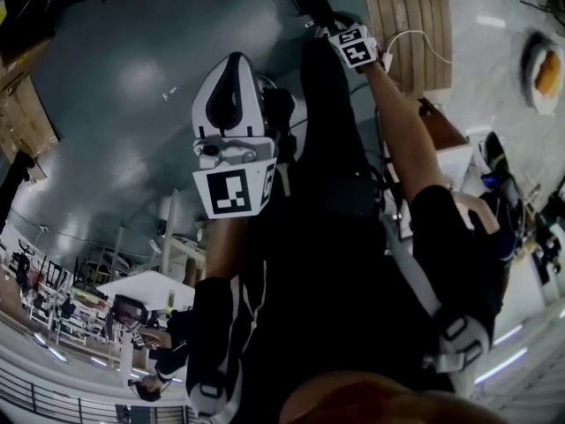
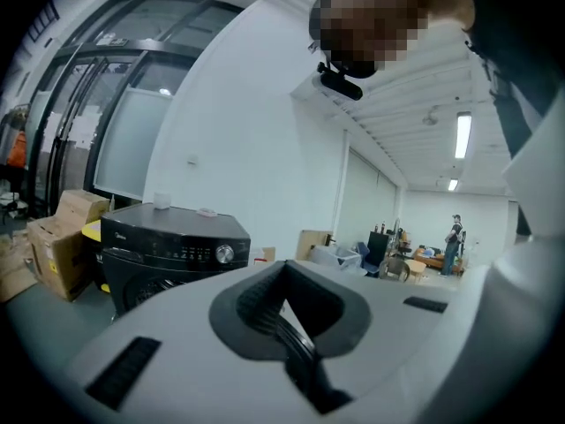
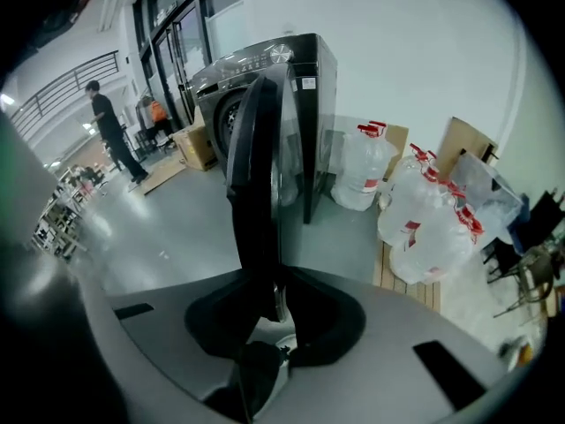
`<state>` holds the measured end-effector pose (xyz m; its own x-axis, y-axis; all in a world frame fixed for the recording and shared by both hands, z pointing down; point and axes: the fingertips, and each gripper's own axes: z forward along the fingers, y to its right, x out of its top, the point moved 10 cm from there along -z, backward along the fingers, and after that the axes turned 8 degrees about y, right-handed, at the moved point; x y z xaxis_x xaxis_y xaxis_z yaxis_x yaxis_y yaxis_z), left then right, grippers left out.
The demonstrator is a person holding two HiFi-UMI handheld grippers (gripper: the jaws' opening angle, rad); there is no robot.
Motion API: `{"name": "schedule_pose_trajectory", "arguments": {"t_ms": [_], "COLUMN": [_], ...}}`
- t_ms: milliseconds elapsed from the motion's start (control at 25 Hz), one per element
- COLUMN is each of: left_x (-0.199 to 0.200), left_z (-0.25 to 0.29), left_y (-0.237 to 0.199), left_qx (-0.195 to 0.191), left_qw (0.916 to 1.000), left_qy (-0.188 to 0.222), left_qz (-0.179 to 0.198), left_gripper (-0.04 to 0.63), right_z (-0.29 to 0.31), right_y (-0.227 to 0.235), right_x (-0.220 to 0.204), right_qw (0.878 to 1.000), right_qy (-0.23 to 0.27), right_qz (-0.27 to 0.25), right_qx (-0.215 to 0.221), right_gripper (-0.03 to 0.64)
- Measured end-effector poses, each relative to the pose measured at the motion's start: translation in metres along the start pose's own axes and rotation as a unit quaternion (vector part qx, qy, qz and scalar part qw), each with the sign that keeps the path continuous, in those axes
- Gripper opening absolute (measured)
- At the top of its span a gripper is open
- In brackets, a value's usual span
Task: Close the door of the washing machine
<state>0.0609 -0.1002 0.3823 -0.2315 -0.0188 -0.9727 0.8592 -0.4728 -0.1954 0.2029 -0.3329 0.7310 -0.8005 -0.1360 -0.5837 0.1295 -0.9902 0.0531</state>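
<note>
Grey floor (image 3: 168, 237) lies beyond the right gripper (image 3: 275, 306), its fingers clamped on the open black round door (image 3: 256, 166) by its rim. Closing looks under way; next, swing it onto the black washing machine (image 3: 287, 69) ahead. Left gripper (image 2: 284, 321) fingers closed, empty.

The left gripper (image 1: 232, 104) has a white shell and a black-and-white marker cube (image 1: 234, 193). The right gripper (image 1: 342, 34) trails a white cable (image 1: 415, 35). The person wears black short sleeves (image 1: 441, 223) and pale buckled arm straps (image 1: 459, 343).

Washing machine (image 2: 172, 237), lower half hidden
</note>
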Motion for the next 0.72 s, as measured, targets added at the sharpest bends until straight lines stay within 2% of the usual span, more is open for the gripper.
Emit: {"name": "schedule_pose_trajectory", "arguments": {"t_ms": [160, 400, 520, 720], "left_x": [0.000, -0.005, -0.005, -0.014], "left_z": [-0.048, -0.091, -0.104, -0.106], "left_y": [-0.028, -0.053, -0.062, -0.068], "left_qx": [0.003, 0.025, 0.045, 0.079], "left_qw": [1.0000, 0.9996, 0.9989, 0.9967], "left_qy": [0.006, 0.011, 0.015, 0.019], "left_qz": [0.007, 0.004, 0.000, -0.009], "left_gripper": [0.005, 0.005, 0.005, 0.005], "right_z": [0.009, 0.024, 0.029, 0.037], "right_y": [-0.051, -0.102, -0.122, -0.137], "right_x": [0.000, 0.002, 0.009, 0.004], "right_qw": [0.999, 0.998, 0.998, 0.995], "right_qy": [0.004, 0.005, 0.009, 0.018], "right_qz": [0.041, 0.053, 0.057, 0.082], "right_qx": [-0.020, -0.022, -0.027, -0.060], "right_gripper": [0.066, 0.071, 0.072, 0.071]}}
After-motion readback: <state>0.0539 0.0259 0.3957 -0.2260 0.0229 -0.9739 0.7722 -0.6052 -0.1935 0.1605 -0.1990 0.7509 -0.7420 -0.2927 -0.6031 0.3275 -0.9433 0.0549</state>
